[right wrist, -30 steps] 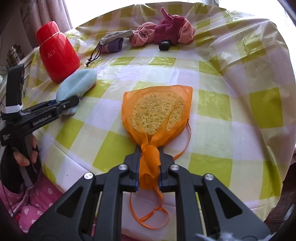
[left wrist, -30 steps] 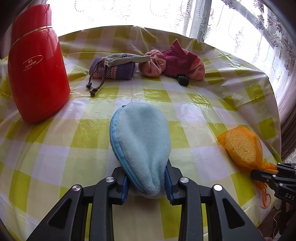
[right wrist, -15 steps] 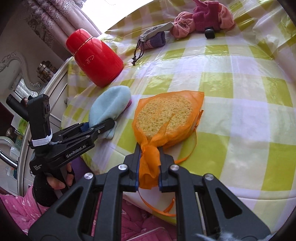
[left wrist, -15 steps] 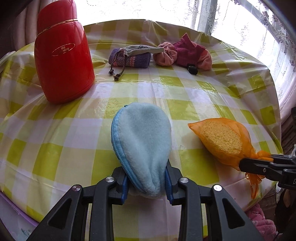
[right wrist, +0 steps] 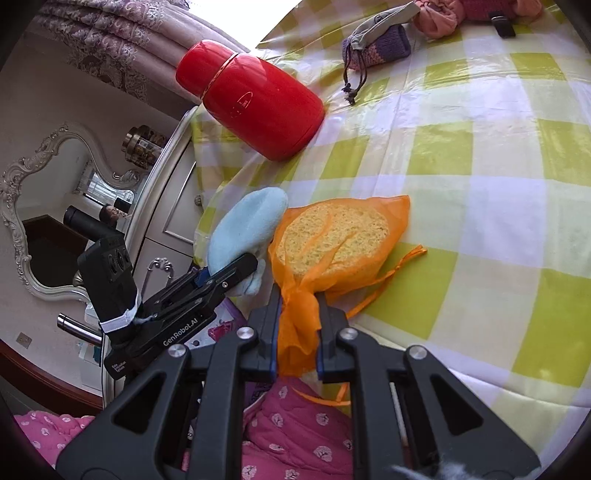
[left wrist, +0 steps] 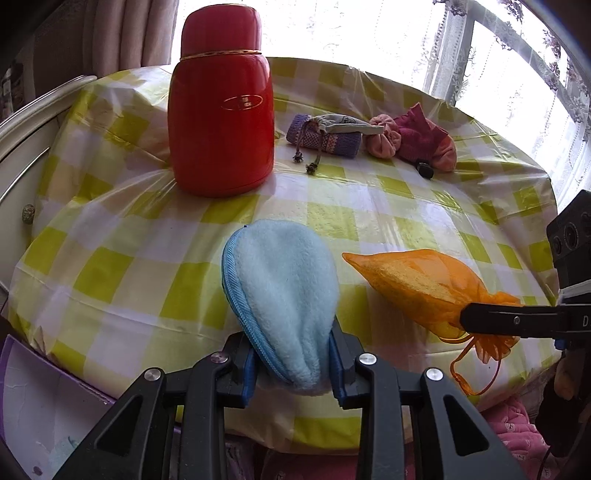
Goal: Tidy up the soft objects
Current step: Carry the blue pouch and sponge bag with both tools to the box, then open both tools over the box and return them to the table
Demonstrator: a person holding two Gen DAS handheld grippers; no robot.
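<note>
The left gripper [left wrist: 293, 363] is clamped on the near end of the pale blue fleece pouch [left wrist: 284, 291], and at its 3 o'clock the right gripper [right wrist: 297, 328] pinches the gathered neck of the orange mesh bag [right wrist: 340, 240] holding a yellow sponge. Both soft items sit at the near edge of the checked tablecloth [left wrist: 369, 221], side by side. Farther off, the red flask [left wrist: 221, 107] stands at 11 o'clock, with the purple knitted pouch [left wrist: 325, 138] and pink socks [left wrist: 417, 142] at 1 o'clock.

Bright backlight from blown-out window [left wrist: 369, 33], glare on tablecloth [left wrist: 388, 206], heavy fisheye edge warp.
</note>
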